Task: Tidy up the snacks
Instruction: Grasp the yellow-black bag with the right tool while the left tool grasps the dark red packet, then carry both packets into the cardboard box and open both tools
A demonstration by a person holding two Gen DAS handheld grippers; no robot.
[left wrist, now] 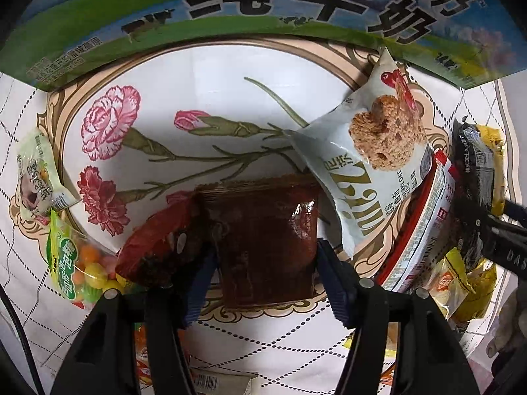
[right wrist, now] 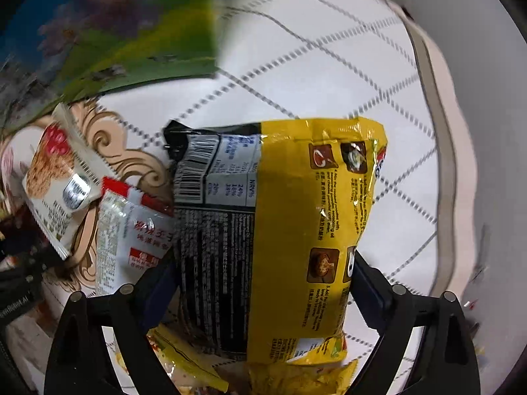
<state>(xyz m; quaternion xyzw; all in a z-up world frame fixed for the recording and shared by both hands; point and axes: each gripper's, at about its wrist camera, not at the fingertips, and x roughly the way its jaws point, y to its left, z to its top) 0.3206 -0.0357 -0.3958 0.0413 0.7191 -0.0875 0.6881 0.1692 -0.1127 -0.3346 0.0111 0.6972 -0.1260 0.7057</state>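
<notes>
My left gripper [left wrist: 266, 256] is shut on a flat dark red-brown snack packet [left wrist: 266, 240], held just above the flowered tablecloth [left wrist: 210, 92]. A red wrapper [left wrist: 154, 243] lies against its left side. My right gripper [right wrist: 263, 283] is shut on a yellow and black noodle packet [right wrist: 280, 230], lifted off the cloth; it also shows in the left wrist view [left wrist: 477, 177]. A white biscuit packet [left wrist: 372, 164] and a red-and-white sachet [left wrist: 425, 227] lean between the two grippers; both appear in the right wrist view, the biscuit packet [right wrist: 56, 177] and the sachet [right wrist: 131, 230].
A large milk carton box [left wrist: 263, 10] stands along the far side of the cloth. A green candy bag [left wrist: 79, 263] and a small pale packet [left wrist: 39, 177] lie at the left. Yellow snack packets [left wrist: 461, 289] are piled at the right. The table's edge [right wrist: 438, 151] runs at the far right.
</notes>
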